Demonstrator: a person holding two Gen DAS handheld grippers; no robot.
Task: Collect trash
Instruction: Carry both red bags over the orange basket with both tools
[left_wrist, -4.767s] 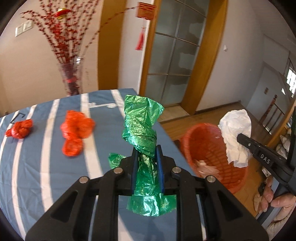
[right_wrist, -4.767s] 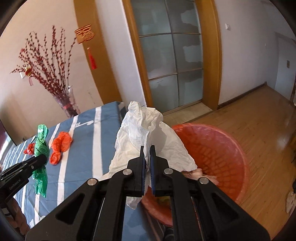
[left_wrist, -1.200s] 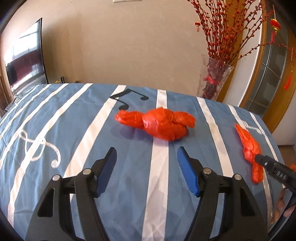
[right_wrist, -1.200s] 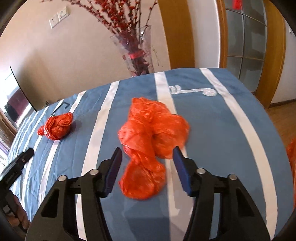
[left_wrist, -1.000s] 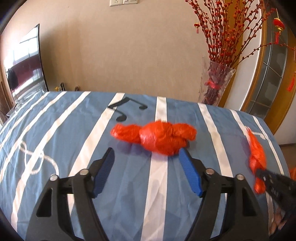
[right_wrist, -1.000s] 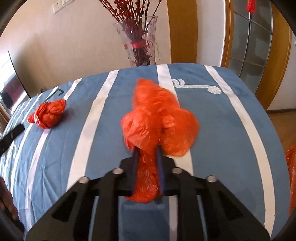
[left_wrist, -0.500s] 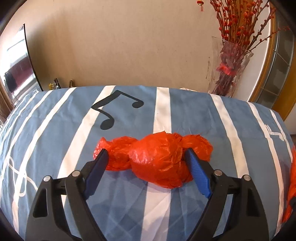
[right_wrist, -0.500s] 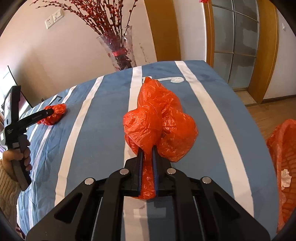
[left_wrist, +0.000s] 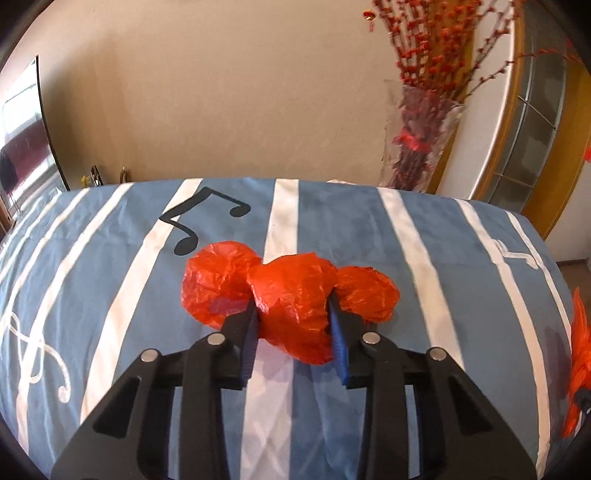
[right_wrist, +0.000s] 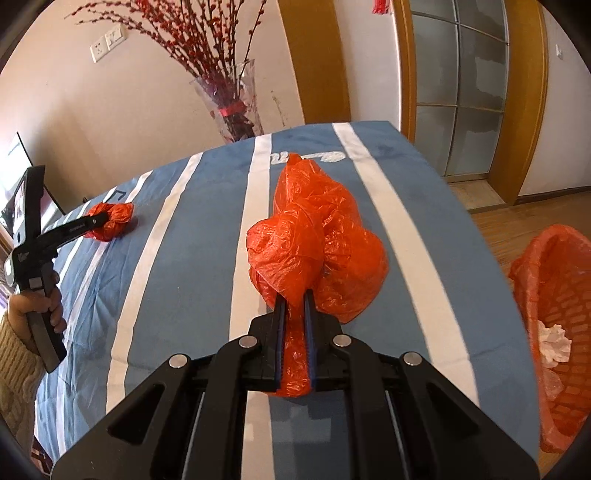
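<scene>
Closure is happening on the left side: the left tongs, which were spread wide around the knotted red bag half a second ago, are now pressing their blue pads into its middle lobe, while it is still resting on the counter. The right tongs are keeping their pinch on the larger orange bag, held above the striped cloth. That probably means both pieces of trash are about to be ready for the trip to the red basket, which is standing off the counter's right edge with white paper already lying inside.

Both bags are thin, crinkly plastic film, glossy and slightly translucent, bunching into soft lobes that are giving way under the pads. The basket is showing a lattice wall. The counter cloth is matte blue fabric with white stripes and a black music note, lightly wrinkled. A glass vase of red twigs is standing beyond the far edge.
</scene>
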